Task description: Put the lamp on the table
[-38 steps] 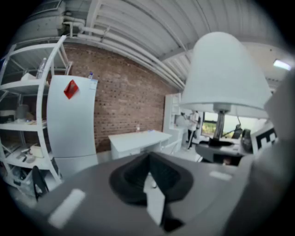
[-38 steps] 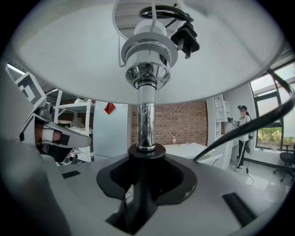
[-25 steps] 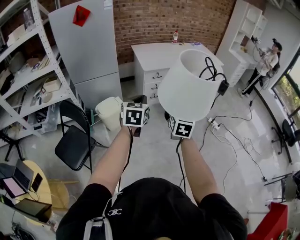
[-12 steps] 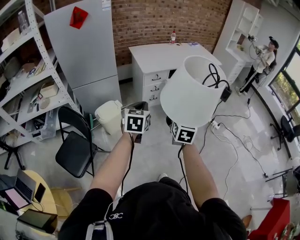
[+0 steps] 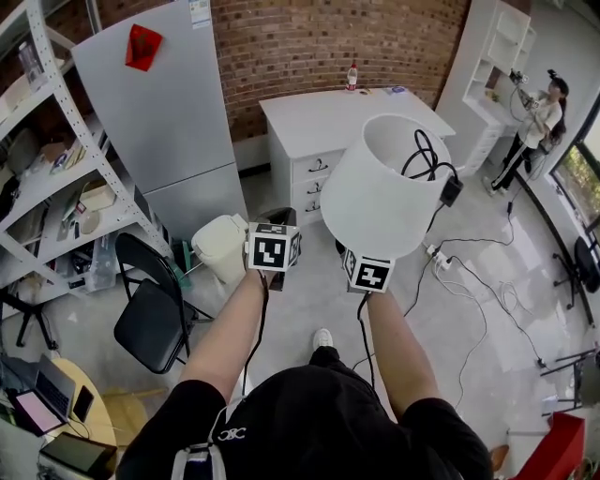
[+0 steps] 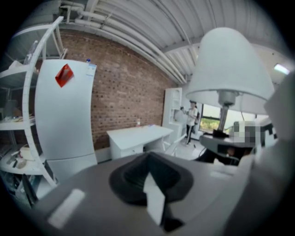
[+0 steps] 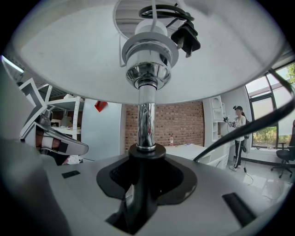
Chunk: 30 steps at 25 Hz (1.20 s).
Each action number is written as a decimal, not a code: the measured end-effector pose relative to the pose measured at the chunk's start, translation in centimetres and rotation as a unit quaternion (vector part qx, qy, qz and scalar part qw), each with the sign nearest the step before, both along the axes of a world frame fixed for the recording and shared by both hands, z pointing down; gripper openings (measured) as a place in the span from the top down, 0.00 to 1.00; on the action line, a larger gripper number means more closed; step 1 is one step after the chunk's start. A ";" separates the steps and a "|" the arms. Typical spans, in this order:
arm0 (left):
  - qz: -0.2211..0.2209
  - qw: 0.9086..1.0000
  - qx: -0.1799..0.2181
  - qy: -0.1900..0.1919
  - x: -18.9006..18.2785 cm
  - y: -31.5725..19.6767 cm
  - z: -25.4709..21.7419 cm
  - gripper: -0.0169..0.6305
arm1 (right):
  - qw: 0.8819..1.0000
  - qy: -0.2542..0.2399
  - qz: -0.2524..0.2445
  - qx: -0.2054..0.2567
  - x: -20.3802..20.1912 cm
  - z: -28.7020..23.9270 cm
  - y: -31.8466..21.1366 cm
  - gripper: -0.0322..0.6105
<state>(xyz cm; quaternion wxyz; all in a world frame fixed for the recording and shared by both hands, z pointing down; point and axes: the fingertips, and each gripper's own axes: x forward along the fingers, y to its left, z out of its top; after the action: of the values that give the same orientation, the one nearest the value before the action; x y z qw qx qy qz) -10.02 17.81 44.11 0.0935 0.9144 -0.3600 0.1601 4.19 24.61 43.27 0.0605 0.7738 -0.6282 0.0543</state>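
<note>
Carried forward, the lamp (image 5: 380,187) has drawn slightly nearer the white tabletop (image 5: 319,108) yet hangs aloft, well short of it, its stem clamped in the right claw (image 7: 140,184), the left claw (image 6: 154,203) closed and empty; placement outstanding.

No text, brand or number is legible in any view. Centre of the head view: the left gripper (image 5: 272,249) and right gripper (image 5: 368,273) each carry a cube printed with black-and-white square code patterns, not letters. Upper left: a grey refrigerator (image 5: 155,122) bears a small white sticker (image 5: 200,9), its print illegible, and a plain red tag (image 5: 142,47). Bottom: a white emblem (image 5: 230,435) on a black shirt (image 5: 319,422), characters unclear. Top centre: a bottle (image 5: 352,75), its label too small to read.
</note>
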 end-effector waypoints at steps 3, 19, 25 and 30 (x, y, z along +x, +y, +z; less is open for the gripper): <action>-0.010 1.000 0.001 -0.001 2.0 -3.3 -0.6 0.98 | 1.000 -0.002 -0.012 0.002 2.0 -0.2 -3.5 0.77; -0.067 0.998 -0.003 -0.009 11.7 -17.6 -1.2 0.98 | 0.997 0.015 -0.072 0.001 12.8 -1.1 -18.7 0.77; -0.081 0.997 -0.008 -0.015 12.9 -20.0 -0.4 0.98 | 0.996 0.018 -0.089 -0.006 14.5 -0.4 -21.5 0.77; -0.093 0.996 -0.010 -0.013 13.4 -21.8 -0.1 0.98 | 0.994 0.020 -0.108 -0.012 14.8 0.2 -23.4 0.77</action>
<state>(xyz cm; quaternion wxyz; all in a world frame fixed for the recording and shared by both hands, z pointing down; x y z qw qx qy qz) 3.35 -4.03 43.98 0.1119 0.8739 -0.4428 0.1665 18.95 1.24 43.44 0.0877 0.7013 -0.7063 0.0397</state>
